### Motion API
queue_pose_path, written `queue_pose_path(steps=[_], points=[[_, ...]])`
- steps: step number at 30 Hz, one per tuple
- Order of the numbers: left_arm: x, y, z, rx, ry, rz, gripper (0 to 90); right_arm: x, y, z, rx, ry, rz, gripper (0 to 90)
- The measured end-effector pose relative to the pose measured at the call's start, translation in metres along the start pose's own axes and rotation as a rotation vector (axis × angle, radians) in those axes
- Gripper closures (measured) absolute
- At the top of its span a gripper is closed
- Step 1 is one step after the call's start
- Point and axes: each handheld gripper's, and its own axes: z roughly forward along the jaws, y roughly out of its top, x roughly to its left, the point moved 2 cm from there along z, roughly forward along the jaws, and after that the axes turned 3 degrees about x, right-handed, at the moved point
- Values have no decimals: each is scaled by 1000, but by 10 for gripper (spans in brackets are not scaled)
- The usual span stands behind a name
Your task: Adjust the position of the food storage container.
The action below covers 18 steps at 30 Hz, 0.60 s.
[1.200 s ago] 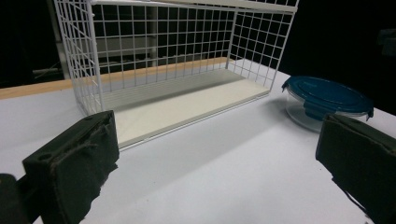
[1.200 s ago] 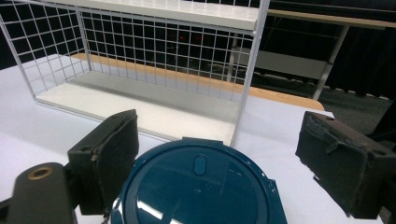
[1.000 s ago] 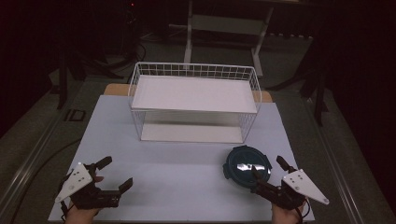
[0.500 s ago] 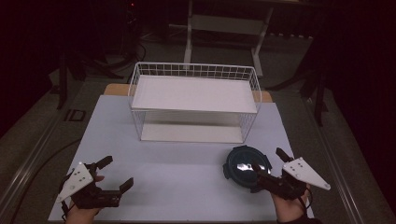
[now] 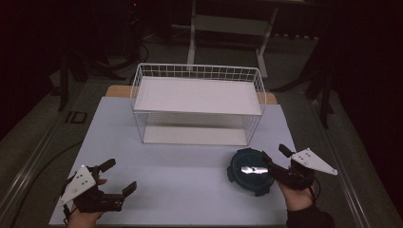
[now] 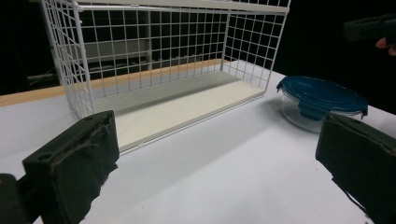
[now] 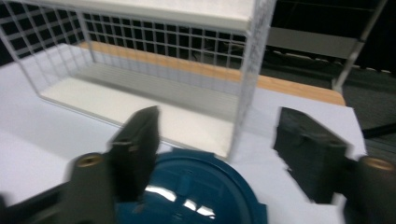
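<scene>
A round glass container with a dark blue clip lid (image 5: 250, 172) sits on the white table (image 5: 190, 166) at the front right. My right gripper (image 5: 274, 153) is open at its right edge. One jaw reaches over the lid's rim and the other stands off to the container's right. In the right gripper view the lid (image 7: 196, 186) lies low between the spread jaws (image 7: 219, 140). My left gripper (image 5: 120, 175) rests open near the front left corner, holding nothing. In the left gripper view, the container (image 6: 322, 100) shows beyond its wide-apart jaws (image 6: 219, 158).
A white wire rack (image 5: 197, 102) with a flat top shelf and an open lower level stands at the back middle of the table. Its front right post (image 7: 250, 70) rises just behind the container. Dark floor and a metal frame (image 5: 228, 28) lie beyond the table.
My right gripper has moved forward and left, bringing one jaw over the container's right rim. The left gripper has stayed put.
</scene>
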Motion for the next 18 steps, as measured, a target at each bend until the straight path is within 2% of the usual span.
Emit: queue_pose_path(steps=[1,3,6,8,9,14,17,18], points=[[0,0,0,0,-1,-1,0,-6,-4,5,33,-13,-3,471],[0,0,0,1,-2,1,0,-9,-6,8,45,-17,1,484],[-1,0,1,3,-4,0,0,-24,-14,19,89,-35,11,644],[-1,-1,1,7,-4,3,0,-30,-19,24,110,-54,6,706],[-1,-1,1,6,-7,2,0,-30,-19,24,110,-54,6,706],[-1,-1,2,8,-10,2,0,-44,-36,39,176,-71,-12,854],[-1,-1,2,10,-11,2,0,-46,-39,42,189,-68,-14,881],[-1,-2,2,12,-13,4,0,-52,-48,48,227,-67,-6,900]])
